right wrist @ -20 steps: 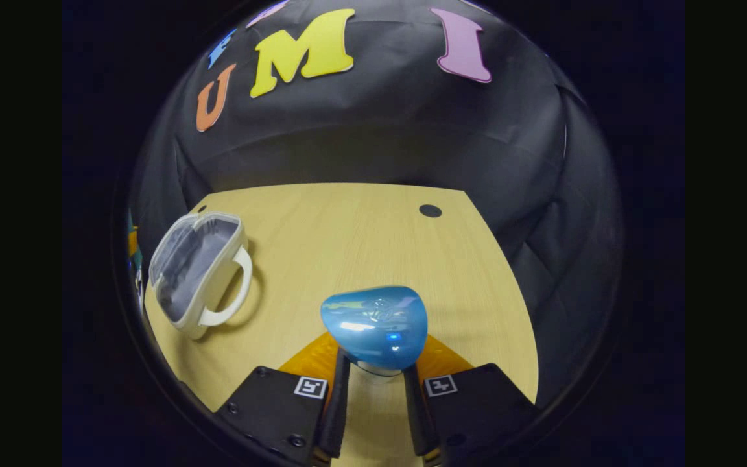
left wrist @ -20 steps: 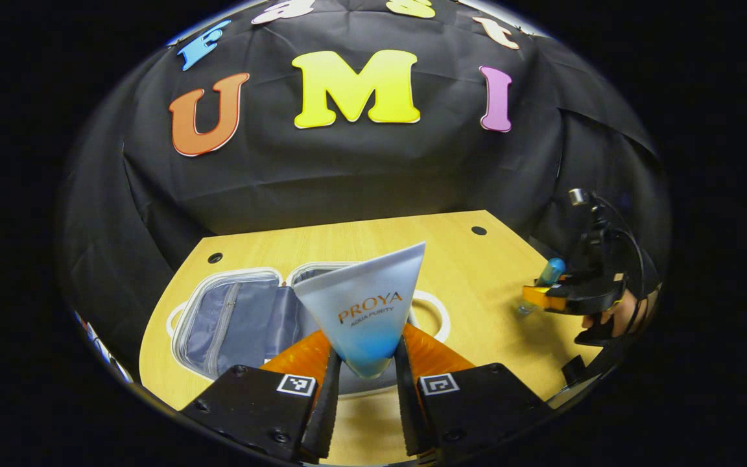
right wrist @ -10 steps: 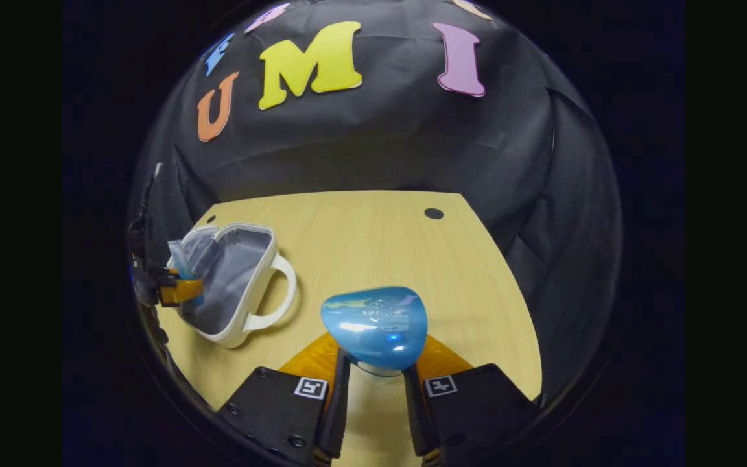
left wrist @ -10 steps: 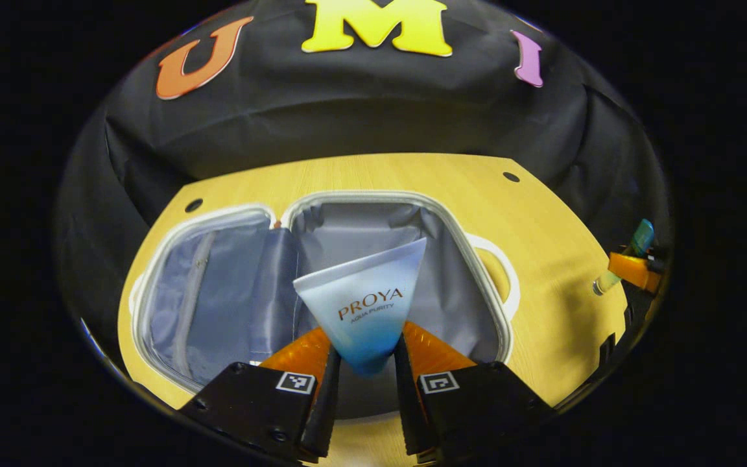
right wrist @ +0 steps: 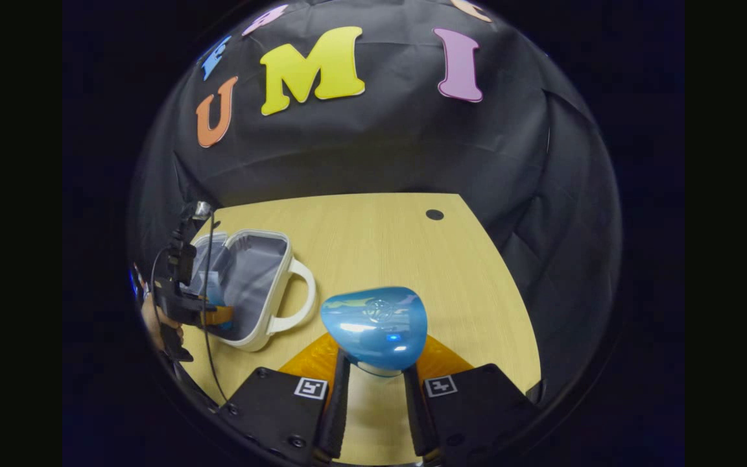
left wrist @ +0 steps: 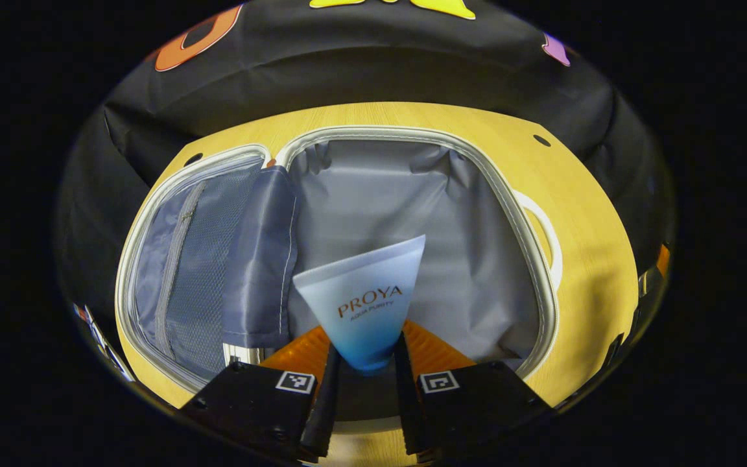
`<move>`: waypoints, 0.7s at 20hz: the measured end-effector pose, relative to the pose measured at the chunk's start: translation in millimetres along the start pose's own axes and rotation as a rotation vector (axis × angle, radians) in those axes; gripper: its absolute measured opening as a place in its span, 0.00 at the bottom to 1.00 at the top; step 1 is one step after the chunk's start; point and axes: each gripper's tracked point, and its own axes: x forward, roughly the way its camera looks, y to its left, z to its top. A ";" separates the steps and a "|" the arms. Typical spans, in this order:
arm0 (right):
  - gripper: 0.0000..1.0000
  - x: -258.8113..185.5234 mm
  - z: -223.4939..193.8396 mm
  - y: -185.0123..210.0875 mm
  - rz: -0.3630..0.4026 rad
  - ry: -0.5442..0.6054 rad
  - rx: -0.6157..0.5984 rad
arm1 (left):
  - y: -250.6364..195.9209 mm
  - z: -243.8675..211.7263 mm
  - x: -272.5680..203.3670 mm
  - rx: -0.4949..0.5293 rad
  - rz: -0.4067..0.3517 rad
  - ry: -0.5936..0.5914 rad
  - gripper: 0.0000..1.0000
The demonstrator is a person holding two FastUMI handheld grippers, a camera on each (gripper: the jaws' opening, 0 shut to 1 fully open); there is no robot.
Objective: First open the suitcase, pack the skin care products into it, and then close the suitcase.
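Note:
In the left gripper view the white suitcase [left wrist: 545,305] lies open flat on the wooden table, grey lining showing in both halves. My left gripper [left wrist: 364,370] is shut on a pale blue cream tube [left wrist: 367,301], crimped end forward, held just above the right half's lining. In the right gripper view my right gripper [right wrist: 373,383] is shut on a bottle with a glossy blue cap [right wrist: 375,324], above the table to the right of the suitcase [right wrist: 279,285]. There the left gripper [right wrist: 221,314] hangs over the case, a hand behind it.
The suitcase's left half has a zipped mesh pocket [left wrist: 185,259] and a loose grey flap [left wrist: 260,259]. A white carry handle [left wrist: 545,233] sticks out on the right side. The table [right wrist: 399,253] has a round hole [right wrist: 434,215] near its far corner, black cloth behind.
My left gripper has moved forward and down over the suitcase's right half with the tube. The right gripper has hardly moved and still holds the bottle; the left gripper has come into its view.

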 end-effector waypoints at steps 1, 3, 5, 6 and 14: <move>0.37 -0.1 -2.0 0.5 -0.001 0.003 0.002 | 1.2 0.5 1.6 0.012 0.011 0.008 0.45; 0.37 1.9 -4.9 -0.5 -0.003 0.009 0.008 | 1.7 0.7 6.8 0.020 0.026 0.047 0.45; 0.37 2.3 -7.8 0.5 -0.007 0.016 0.010 | 2.5 -7.0 14.7 -0.005 0.029 0.108 0.45; 0.37 2.0 -6.7 1.2 -0.007 0.016 0.007 | 2.8 -3.9 10.1 -0.026 0.024 0.101 0.45; 0.37 10.5 27.8 33.4 0.039 -0.016 -0.050 | 7.3 -6.7 6.6 -0.060 0.037 0.126 0.76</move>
